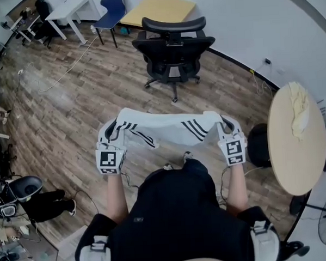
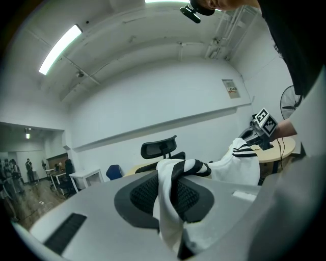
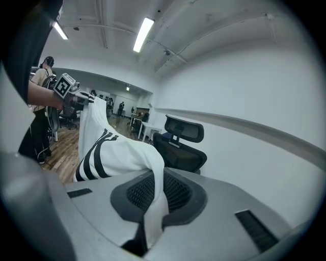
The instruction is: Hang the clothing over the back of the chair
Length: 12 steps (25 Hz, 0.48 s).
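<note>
A white garment with black stripes (image 1: 168, 129) is stretched in the air between both grippers, in front of the person. My left gripper (image 1: 111, 136) is shut on its left end, where white striped cloth (image 2: 170, 204) is pinched between the jaws. My right gripper (image 1: 227, 130) is shut on the right end, with cloth (image 3: 153, 204) running down between its jaws. A black office chair (image 1: 172, 47) with a headrest stands on the wood floor further ahead, apart from the garment; it also shows as the chair (image 2: 159, 151) and the chair (image 3: 182, 142) in the gripper views.
A round beige table (image 1: 297, 139) with a pale cloth on it stands to the right. A yellow table (image 1: 158, 11), a blue chair (image 1: 111, 10) and a white desk (image 1: 69, 9) are at the back. Cables cross the floor. Black gear (image 1: 19, 192) lies at left.
</note>
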Each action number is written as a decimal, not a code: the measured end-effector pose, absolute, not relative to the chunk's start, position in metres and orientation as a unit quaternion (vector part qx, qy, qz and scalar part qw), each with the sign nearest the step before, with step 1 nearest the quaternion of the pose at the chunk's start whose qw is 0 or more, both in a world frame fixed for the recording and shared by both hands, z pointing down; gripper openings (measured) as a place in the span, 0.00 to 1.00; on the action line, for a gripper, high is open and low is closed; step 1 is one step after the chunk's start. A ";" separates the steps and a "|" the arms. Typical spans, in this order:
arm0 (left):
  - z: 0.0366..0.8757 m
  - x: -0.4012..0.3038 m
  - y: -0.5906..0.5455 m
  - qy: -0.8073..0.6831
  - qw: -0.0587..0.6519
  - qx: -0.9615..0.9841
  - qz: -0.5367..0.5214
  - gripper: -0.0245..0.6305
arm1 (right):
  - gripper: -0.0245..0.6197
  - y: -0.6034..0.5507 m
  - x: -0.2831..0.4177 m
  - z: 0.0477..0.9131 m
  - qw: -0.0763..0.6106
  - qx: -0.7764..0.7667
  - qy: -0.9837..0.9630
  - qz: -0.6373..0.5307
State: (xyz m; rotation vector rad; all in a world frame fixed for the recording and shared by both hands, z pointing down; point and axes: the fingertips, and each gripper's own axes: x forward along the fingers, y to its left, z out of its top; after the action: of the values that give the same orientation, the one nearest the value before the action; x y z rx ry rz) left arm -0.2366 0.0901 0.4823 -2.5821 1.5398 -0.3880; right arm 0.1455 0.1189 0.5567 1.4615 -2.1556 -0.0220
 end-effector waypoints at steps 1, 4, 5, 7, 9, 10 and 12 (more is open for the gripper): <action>0.482 -0.236 0.087 0.511 0.053 -0.848 -0.130 0.09 | 0.06 0.113 0.147 0.556 0.264 0.539 -0.800 -0.009; 0.481 -0.235 0.080 0.521 0.049 -0.842 -0.130 0.09 | 0.06 0.100 0.149 0.553 0.263 0.532 -0.805 -0.011; 0.479 -0.233 0.077 0.524 0.051 -0.841 -0.126 0.09 | 0.06 0.095 0.150 0.553 0.263 0.530 -0.806 -0.011; 0.477 -0.228 0.072 0.527 0.051 -0.839 -0.125 0.09 | 0.06 0.087 0.155 0.552 0.264 0.526 -0.808 -0.012; 0.479 -0.223 0.068 0.529 0.045 -0.837 -0.131 0.09 | 0.06 0.079 0.160 0.550 0.264 0.523 -0.810 -0.013; 0.481 -0.221 0.066 0.531 0.039 -0.836 -0.135 0.09 | 0.06 0.076 0.163 0.549 0.265 0.522 -0.811 -0.013; 0.480 -0.217 0.063 0.534 0.038 -0.834 -0.135 0.09 | 0.06 0.069 0.168 0.547 0.267 0.518 -0.812 -0.015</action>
State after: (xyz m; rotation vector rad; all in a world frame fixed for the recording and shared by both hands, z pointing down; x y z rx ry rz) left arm -0.2167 0.0628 0.4798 -2.5574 1.6378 -0.4140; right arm 0.1676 0.0690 0.5472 1.3988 -2.1930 -0.0410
